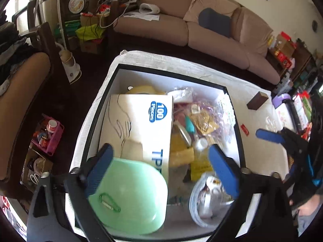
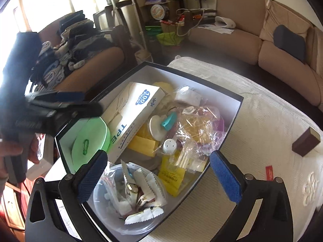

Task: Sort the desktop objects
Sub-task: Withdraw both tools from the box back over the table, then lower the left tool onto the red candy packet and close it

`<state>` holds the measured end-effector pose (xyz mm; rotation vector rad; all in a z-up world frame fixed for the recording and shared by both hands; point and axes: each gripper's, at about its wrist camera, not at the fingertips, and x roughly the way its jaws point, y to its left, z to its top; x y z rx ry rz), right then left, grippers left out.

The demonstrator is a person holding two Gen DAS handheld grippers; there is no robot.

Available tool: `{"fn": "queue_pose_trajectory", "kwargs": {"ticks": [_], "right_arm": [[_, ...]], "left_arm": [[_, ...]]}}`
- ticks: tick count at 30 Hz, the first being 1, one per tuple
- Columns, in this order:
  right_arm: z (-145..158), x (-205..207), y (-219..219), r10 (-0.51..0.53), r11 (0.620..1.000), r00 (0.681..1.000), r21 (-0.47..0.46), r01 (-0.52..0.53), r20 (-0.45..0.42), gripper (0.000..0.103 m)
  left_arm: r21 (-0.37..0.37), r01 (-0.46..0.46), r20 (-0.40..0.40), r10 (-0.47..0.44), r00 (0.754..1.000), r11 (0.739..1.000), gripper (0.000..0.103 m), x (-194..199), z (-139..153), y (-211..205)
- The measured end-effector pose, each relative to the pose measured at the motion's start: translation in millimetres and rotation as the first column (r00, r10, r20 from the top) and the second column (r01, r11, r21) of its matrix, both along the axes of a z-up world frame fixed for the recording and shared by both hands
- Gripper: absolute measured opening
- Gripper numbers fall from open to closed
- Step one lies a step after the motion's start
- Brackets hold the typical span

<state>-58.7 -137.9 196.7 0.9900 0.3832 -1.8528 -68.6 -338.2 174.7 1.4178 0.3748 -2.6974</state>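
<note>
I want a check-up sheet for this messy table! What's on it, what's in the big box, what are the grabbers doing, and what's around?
Surface: white ribbed cloth on the table.
Job's things: black-rimmed box holding a glove carton, green lid with a paper clip, clear tub of sachets, yellow packets and plastic bags.
Clutter: brown block and a red tag lie on the cloth outside the box.
Grippers: left gripper and right gripper both open, over the box, holding nothing.
Cables: white cords by the sofa end.
Surroundings: tan sofa, armchair piled with clothes.
</note>
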Motion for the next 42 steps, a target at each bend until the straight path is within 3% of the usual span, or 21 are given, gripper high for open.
{"fn": "queue_pose_trajectory", "kwargs": {"ticks": [2, 11, 20, 27, 33, 42], "right_arm": [[6.7, 8.7, 3.3, -0.01, 1.0, 1.0, -0.002, 0.01, -0.015, 0.103], [34.5, 46.4, 27.1, -0.045, 0.999, 0.998, -0.024, 0.044, -0.046, 0.103], [49.1, 73.2, 67.1, -0.077, 0.996, 0.995, -0.044, 0.074, -0.068, 0.103], [33.9, 74.5, 120.0, -0.146, 0.989, 0.988, -0.042, 0.144, -0.05, 0.103], [9.7, 61.6, 186.4, -0.235, 0.971, 0.972, -0.051, 0.234, -0.02, 0.103], [-32.9, -3.8, 311.4, -0.431, 0.899, 0.902, -0.069, 0.432, 0.031, 0.103]], "left_arm": [[-0.036, -0.011, -0.003, 0.01, 1.0, 0.999, 0.103, 14.6, 2.8, 4.1], [-0.025, 0.0, -0.012, 0.0, 1.0, 1.0, 0.103, 65.7, 16.7, 18.2], [-0.049, 0.037, -0.036, -0.039, 0.999, 0.998, 0.103, 99.4, 29.5, 61.9], [-0.037, 0.093, -0.036, -0.094, 0.995, 0.995, 0.103, 110.7, 15.8, 116.0], [-0.023, 0.178, -0.09, -0.179, 0.98, 0.984, 0.103, 109.0, 4.5, 171.3], [-0.032, 0.326, -0.138, -0.327, 0.935, 0.945, 0.103, 75.5, -26.6, 263.5]]}}
